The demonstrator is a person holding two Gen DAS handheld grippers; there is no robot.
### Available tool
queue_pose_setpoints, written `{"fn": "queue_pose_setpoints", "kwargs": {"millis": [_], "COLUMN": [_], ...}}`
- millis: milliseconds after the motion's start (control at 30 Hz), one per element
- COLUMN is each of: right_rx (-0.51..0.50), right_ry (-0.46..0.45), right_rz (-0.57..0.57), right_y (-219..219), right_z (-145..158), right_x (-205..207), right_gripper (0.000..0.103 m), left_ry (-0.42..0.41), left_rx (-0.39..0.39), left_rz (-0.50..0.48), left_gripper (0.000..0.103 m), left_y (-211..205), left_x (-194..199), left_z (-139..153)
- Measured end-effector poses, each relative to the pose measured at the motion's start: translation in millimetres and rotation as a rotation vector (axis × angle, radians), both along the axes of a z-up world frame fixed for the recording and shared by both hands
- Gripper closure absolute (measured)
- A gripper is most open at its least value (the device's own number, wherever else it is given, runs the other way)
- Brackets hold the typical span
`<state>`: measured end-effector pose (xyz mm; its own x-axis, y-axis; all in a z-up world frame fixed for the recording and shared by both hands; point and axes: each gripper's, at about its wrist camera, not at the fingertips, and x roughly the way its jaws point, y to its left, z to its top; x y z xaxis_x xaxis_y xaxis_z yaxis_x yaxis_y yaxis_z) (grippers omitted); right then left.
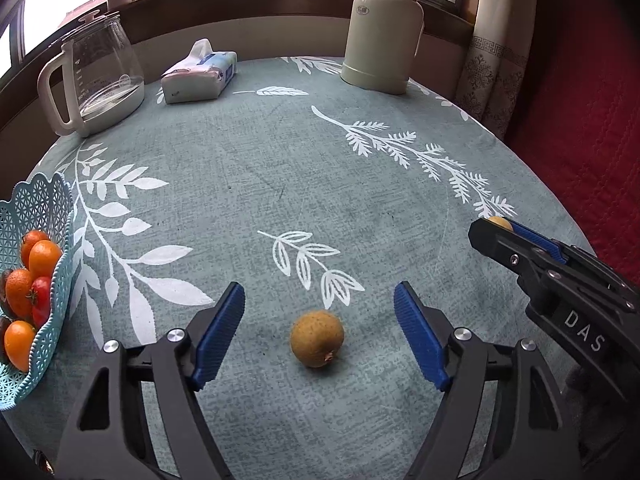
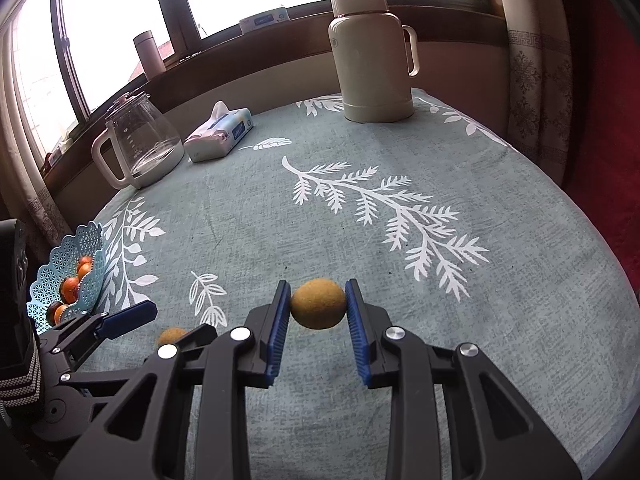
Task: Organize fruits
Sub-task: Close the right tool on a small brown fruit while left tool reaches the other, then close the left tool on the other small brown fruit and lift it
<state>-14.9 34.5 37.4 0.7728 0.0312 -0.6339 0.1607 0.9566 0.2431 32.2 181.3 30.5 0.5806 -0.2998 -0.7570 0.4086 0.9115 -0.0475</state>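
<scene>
A brown round fruit (image 1: pixel 317 338) lies on the leaf-patterned tablecloth (image 1: pixel 280 184) between the fingers of my left gripper (image 1: pixel 319 294), which is open and not touching it. My right gripper (image 2: pixel 318 286) is shut on a second brown fruit (image 2: pixel 318 303), blue pads pressing both its sides. In the left wrist view the right gripper (image 1: pixel 496 226) is at the right with that fruit (image 1: pixel 499 222) peeking out. The right wrist view shows the left gripper (image 2: pixel 172 322) around the first fruit (image 2: pixel 172 336). A turquoise lattice basket (image 1: pixel 40 200) (image 2: pixel 76 248) at the left holds oranges (image 1: pixel 44 258) and a tomato (image 1: pixel 42 300).
At the table's far side stand a glass kettle (image 1: pixel 100 76), a tissue pack (image 1: pixel 198 76) and a cream thermos (image 1: pixel 382 36). A curtain (image 1: pixel 492 72) and red upholstery (image 1: pixel 580 120) border the right edge. The tablecloth's middle (image 2: pixel 280 220) is bare.
</scene>
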Motion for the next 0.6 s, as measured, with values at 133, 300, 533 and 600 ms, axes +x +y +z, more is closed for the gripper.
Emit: {"fn": "queue_pose_setpoints", "kwargs": {"millis": [133,300,533,600], "right_rx": [0.003,0.006,0.004,0.003], "right_ry": [-0.001,-0.001,-0.005,-0.007], "right_rz": [0.004,0.005,0.005,0.005], "right_y": [-0.1,-0.5,0.1,0.3], "right_z": [-0.2,-0.1,0.6,1.1], "right_x": [0.1,0.6,0.0,-0.4], "right_gripper": [0.075,0.075,0.075,0.075], "left_ry": [0.027,0.031,0.018,0.019], "left_rx": [0.006,0.018,0.020,0.008], "left_rz": [-0.009,-0.028,-0.028,-0.029], "left_gripper": [0.036,0.045,0.075,0.077], "left_y": [-2.5,-5.2,-3.1,-1.4], "left_x": [1.7,2.2,1.3,1.2], "left_z": [-6.5,-9.3,-6.1,-5.1]}}
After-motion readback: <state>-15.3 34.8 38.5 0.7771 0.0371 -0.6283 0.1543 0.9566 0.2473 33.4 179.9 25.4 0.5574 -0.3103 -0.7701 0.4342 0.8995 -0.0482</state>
